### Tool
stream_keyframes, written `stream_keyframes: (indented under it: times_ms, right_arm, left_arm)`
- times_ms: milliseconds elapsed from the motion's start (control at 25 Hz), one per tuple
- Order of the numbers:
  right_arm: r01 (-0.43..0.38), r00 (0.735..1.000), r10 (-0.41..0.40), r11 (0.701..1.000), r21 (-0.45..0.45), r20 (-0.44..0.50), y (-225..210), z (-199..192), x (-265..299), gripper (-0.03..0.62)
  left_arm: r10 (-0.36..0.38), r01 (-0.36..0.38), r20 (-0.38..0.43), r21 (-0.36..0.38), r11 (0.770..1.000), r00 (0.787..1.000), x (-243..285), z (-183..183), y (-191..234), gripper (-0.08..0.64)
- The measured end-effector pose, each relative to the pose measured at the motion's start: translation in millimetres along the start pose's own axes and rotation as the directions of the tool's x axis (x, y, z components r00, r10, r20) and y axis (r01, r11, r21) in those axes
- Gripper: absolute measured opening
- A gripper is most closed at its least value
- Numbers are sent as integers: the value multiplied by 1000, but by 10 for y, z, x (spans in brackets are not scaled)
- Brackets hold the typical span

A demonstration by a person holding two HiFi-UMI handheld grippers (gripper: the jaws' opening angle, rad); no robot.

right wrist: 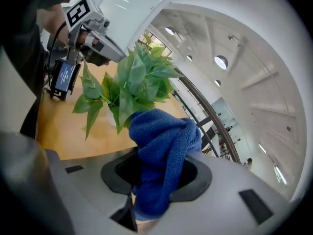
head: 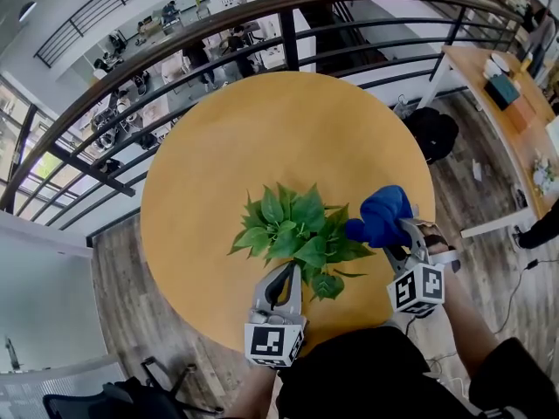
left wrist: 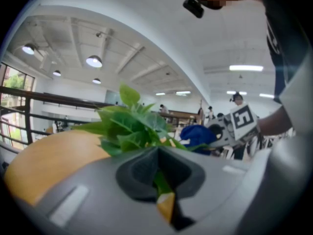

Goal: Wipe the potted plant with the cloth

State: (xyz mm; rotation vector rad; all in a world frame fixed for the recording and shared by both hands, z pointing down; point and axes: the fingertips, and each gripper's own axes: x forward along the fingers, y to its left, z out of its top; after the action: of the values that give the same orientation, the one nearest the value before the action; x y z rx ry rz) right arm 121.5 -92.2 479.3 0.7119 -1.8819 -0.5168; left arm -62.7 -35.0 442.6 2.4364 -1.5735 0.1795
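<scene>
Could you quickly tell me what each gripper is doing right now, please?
Left gripper: closed on a plant leaf.
Right gripper: closed on the blue cloth.

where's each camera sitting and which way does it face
Head view: on the person's head, facing steeply down at table and potted plant; left claw, right claw, forearms show.
Left gripper view: on the left claw, facing across the plant; its shut jaws pinch a leaf.
Right gripper view: on the right claw, facing the plant; its jaws grip the blue cloth.
Shared: all three show the plant.
</scene>
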Motion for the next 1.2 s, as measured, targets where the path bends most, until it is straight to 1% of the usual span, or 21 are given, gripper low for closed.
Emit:
stream_keyframes:
  times_ms: [160,240,280,360,440,520,600,680,760,920,1000,1080,1200]
  right_arm:
    - [17,996,-17,1000,-1,-83,19,-328,-19,152]
    - [54,992,-51,998,30,-111,-82,-451,-64,152]
    - [78,991,-72,995,55,-109,-163,-463,-103,152]
    - [125,991,-118,986,112,-69,-353,-364,-210,152]
    - [148,989,-150,978,149,3,-492,-135,-300,152]
    - [134,987,-145,981,137,68,-477,122,-303,152]
    - [101,990,-108,992,80,88,-328,290,-204,152]
    - [66,996,-67,998,12,61,-135,308,-66,152]
    - [40,999,-40,999,-28,13,13,204,26,152]
    - [10,996,-13,1000,-27,-84,131,-164,77,152]
    - [17,991,-20,1000,-20,-135,112,-381,75,152]
    - [43,985,-41,999,8,-169,26,-552,31,152]
    - [118,981,-106,991,69,-163,-239,-590,-106,152]
  left_arm:
    - [-8,8,7,-4,1000,1000,18,-4,-23,3]
    - [-13,13,10,-3,1000,1000,18,5,-36,3]
    - [-14,14,10,-2,1000,1000,12,11,-37,3]
    - [-12,12,12,0,1000,1000,-5,21,-33,3]
    - [-8,8,12,2,1000,1000,-21,32,-18,3]
    - [-2,2,12,1,1000,1000,-36,22,-2,3]
    - [3,-3,12,-1,1000,1000,-42,9,11,3]
    - [4,-4,13,1,1000,1000,-43,19,11,3]
    - [2,-2,14,5,1000,1000,-42,34,0,3]
    - [1,-1,20,-2,1000,1000,-34,29,2,3]
    - [1,-1,23,-7,1000,1000,-22,25,15,3]
    - [0,1,25,-9,1000,1000,-18,29,19,3]
    - [-5,5,25,-10,1000,1000,-25,38,8,3]
